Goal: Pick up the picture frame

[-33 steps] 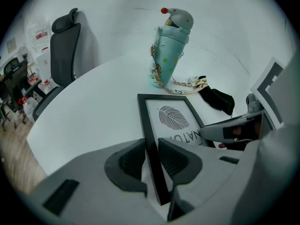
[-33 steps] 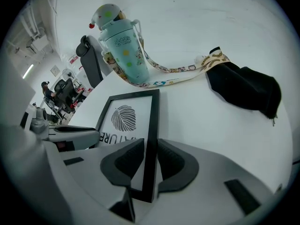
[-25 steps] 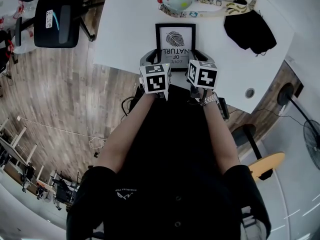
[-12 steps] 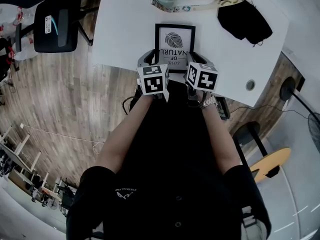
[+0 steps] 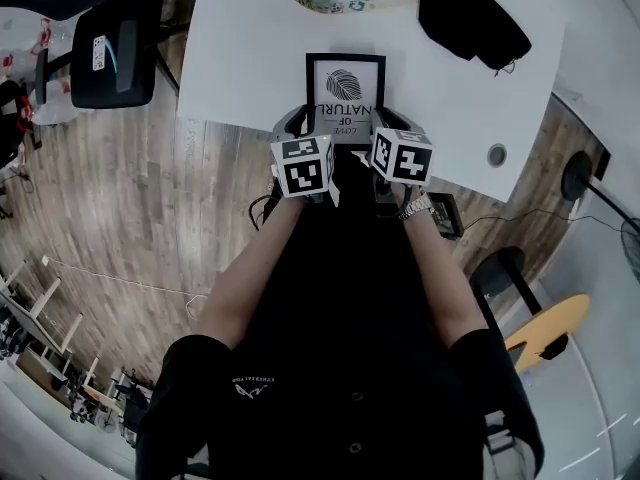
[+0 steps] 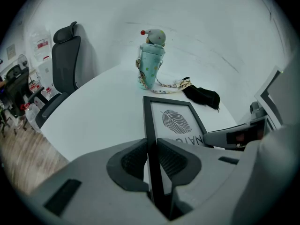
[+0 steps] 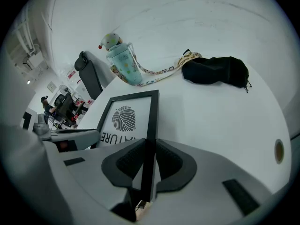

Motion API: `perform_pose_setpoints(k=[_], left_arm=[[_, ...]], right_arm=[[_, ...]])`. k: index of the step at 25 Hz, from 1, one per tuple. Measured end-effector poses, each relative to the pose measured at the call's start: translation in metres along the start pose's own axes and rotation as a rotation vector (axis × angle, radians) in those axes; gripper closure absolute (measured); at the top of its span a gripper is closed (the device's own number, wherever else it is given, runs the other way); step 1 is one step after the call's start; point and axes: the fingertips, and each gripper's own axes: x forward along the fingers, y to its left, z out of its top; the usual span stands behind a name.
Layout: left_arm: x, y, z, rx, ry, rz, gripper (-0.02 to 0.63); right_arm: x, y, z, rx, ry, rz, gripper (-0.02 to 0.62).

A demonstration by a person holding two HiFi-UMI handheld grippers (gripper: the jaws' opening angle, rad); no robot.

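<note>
Left gripper (image 6: pixel 151 159) and right gripper (image 7: pixel 149 162), two total, each pinched one side rail of the single picture frame (image 5: pixel 345 96) at the table's (image 5: pixel 240 58) near edge. Frame likely light, stiff, with a fragile front; side rails suit gripping. Beyond: one bottle (image 6: pixel 151 62), one black pouch (image 7: pixel 215 69).

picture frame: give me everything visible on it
The picture frame is rectangular with a thin black border, holding a white print with a dark leaf motif and lettering. It lies roughly flat over the near edge of the white table. The left hand-held gripper clamps its left rail, the right hand-held gripper its right rail.
</note>
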Motion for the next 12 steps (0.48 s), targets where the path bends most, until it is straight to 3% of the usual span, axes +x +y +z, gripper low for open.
perform_pose_setpoints(k=[12], left_arm=[[-0.029, -0.020, -0.031, -0.020, -0.056, 0.018, 0.535]], right_arm=[[-0.030, -0.005, -0.030, -0.051, -0.030, 0.011, 0.528]])
